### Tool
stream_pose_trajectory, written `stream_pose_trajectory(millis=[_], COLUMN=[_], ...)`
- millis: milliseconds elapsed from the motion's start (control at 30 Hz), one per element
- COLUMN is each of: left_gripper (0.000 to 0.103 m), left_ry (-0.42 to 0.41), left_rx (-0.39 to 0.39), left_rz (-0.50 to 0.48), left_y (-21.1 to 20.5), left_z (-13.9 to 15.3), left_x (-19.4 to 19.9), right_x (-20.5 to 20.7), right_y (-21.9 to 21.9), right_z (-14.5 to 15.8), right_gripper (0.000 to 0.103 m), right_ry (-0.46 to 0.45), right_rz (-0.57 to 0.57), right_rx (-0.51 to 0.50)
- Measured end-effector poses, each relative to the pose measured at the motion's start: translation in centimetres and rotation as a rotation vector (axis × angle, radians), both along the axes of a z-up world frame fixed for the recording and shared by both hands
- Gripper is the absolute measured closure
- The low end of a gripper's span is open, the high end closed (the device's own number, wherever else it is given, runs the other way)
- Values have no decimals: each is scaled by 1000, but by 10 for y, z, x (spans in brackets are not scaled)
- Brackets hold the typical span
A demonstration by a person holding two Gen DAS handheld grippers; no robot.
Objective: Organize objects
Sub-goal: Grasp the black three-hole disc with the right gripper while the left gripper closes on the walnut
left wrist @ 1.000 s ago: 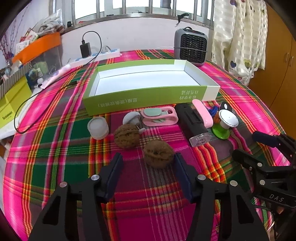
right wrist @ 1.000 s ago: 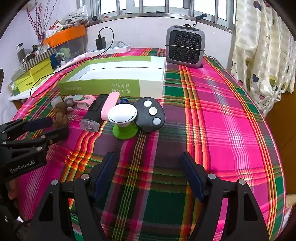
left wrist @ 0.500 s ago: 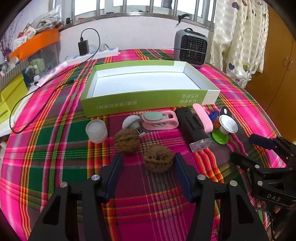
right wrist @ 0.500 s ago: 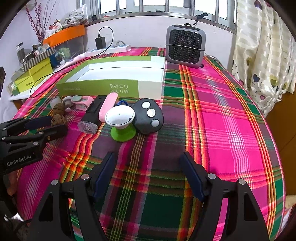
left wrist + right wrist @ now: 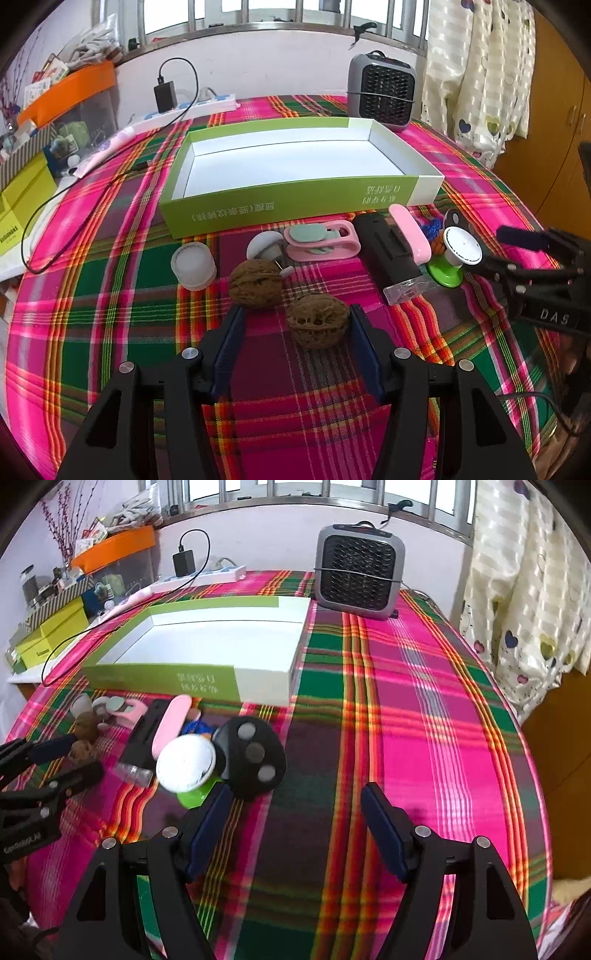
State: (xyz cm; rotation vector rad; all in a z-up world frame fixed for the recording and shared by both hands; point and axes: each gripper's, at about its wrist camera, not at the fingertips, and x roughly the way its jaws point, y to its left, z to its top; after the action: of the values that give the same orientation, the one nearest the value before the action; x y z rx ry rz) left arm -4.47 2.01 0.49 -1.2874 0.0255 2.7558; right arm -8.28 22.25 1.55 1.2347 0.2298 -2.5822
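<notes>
Walnut [image 5: 318, 320] noted on plaid cloth [image 5: 110, 295], in front of green-and-white box [image 5: 295, 199], between spread fingers of left gripper [image 5: 295, 325], nearer the right-hand pad. Second walnut [image 5: 255, 282] just beyond. Right gripper [image 5: 295, 805] spread wide, empty, beside black three-button device [image 5: 255, 760] and white-topped green stand [image 5: 186, 762].

Open green-and-white box [image 5: 295, 206] upper centre of frame, empty, flat on the tabletop. Row in front of it: white cap [image 5: 193, 265], two brown walnuts [image 5: 255, 283] [image 5: 317, 320], pink clip [image 5: 321, 240], black block [image 5: 388, 254] with pink bar [image 5: 409, 233] on top, green-based white knob [image 5: 458, 254].
</notes>
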Motion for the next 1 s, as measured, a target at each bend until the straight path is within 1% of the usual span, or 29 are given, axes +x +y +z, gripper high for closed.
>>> stream_pose_trajectory(millis=[67,133,200,400,433,467,500,700,767,967,1000], left_gripper=[47,47,47,47,47,47,47,47,47,47,49], left_ry=[0,0,1,-1,-1,-1,-1,-2,-2,-2,-1], left_rx=[0,1,2,-8,-7,-6,-6,-2,1,10,12], left_rz=[0,0,0,-3,-3,-3,-3,-4,-4,-2,0], left_y=[0,0,0,2,2,2,2,2,2,-1,-2], left_z=[0,0,0,-1,-1,-1,-1,0,0,1,1], left_x=[0,0,0,-1,-1,-1,-1,-1,-1,-2,-2], right_x=[-3,-6,-9,-16,-16,-18,-19,-17,-18,-17,-17], right_y=[-4,-8,-10,-9,-8,-7,-7,-7,-6,-5,-5], right_z=[0,-1,-2,-3,-4,-4,-6,-5,-4,-4,-4], right_gripper=[30,30,30,31,36,44,47,58,65,67,67], right_ry=[-3,-7,-11,-17,-17,-22,-31,-19,-16,-15,-15], right_rz=[41,57,74,75,68,59,54,54,52,45,44], right_rx=[-3,16,8,-22,-27,-29,-24,-24,-27,-39,-40])
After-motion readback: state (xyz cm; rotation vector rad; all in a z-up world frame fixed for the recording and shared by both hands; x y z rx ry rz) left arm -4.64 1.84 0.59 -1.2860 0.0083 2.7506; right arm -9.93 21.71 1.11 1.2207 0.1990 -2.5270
